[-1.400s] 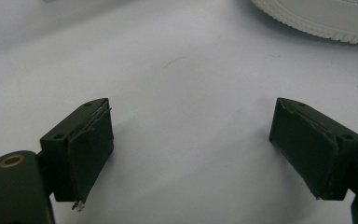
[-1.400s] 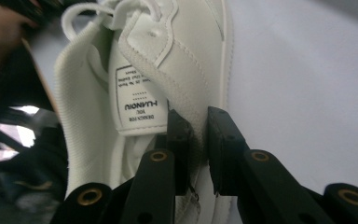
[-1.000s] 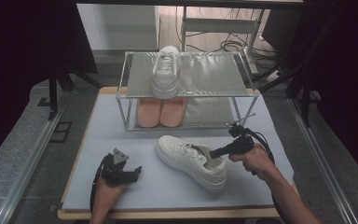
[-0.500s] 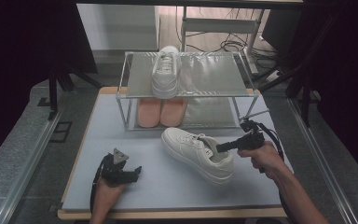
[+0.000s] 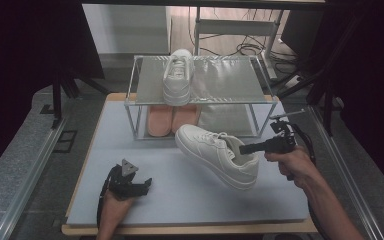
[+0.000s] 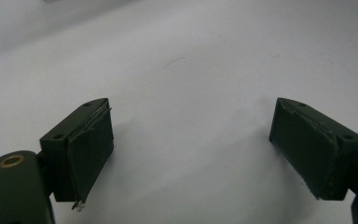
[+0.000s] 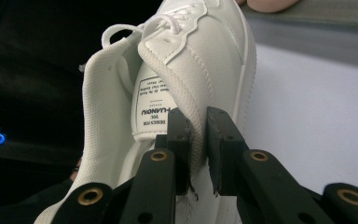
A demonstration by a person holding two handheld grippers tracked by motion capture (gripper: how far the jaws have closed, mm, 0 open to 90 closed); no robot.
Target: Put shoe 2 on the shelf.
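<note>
A white sneaker [image 5: 218, 154] hangs tilted above the grey mat, toe toward the rack. My right gripper [image 5: 244, 148] is shut on its collar. In the right gripper view the jaws pinch the padded side wall of the white sneaker [image 7: 191, 70] at the right gripper [image 7: 198, 140], beside the tongue label. A matching white sneaker [image 5: 177, 77] stands on the top shelf of the metal rack [image 5: 230, 80]. My left gripper [image 5: 142, 184] rests low at the mat's front left. The left gripper [image 6: 191, 149] is open, with bare mat between its pads.
A pair of pink shoes [image 5: 171, 119] lies under the rack's top shelf, at its left. The grey mat [image 5: 190, 195] covers a wooden table. Dark stands and cables surround the table at the back and sides.
My right gripper has lifted the white sneaker off the mat and carried it up and toward the rack. The left gripper has stayed in place.
</note>
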